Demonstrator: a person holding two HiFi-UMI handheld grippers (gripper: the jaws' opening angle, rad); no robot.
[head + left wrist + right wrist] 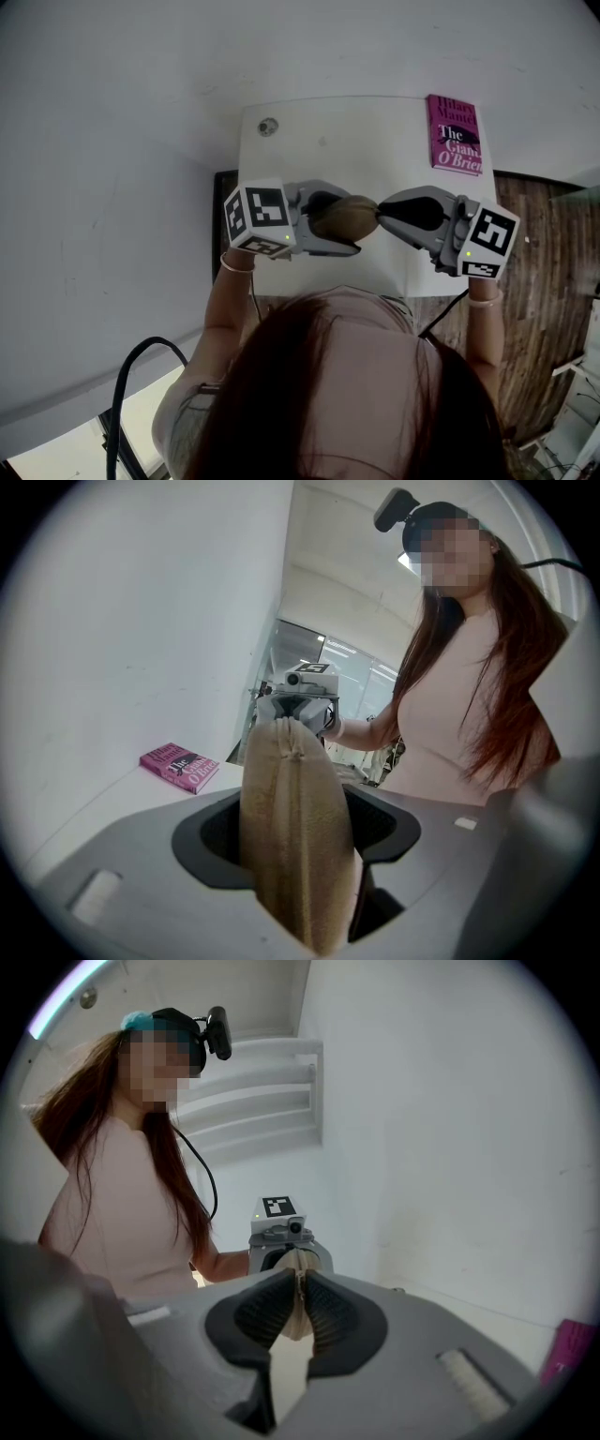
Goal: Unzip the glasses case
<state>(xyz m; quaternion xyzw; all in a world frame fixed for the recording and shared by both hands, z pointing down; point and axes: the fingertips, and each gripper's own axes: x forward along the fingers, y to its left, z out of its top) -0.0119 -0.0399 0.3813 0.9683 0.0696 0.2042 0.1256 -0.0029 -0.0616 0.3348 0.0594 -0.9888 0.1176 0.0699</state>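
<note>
A tan fabric glasses case (345, 217) hangs above the white table (319, 150), held lengthwise between both grippers. My left gripper (330, 225) is shut on its left half; in the left gripper view the case (295, 836) fills the jaws, zipper seam facing up. My right gripper (379, 215) meets the case's right end. In the right gripper view its ribbed pads (323, 1312) stand almost together, pinching the small zipper pull (298, 1281) at the case's tip (292, 1327). The left gripper (289, 1252) shows just behind.
A pink book (456, 134) lies at the table's far right corner, also seen in the left gripper view as the pink book (179, 766). A small round fitting (268, 126) sits at the far left corner. Wooden floor (539, 281) lies to the right, a black cable (127, 375) at lower left.
</note>
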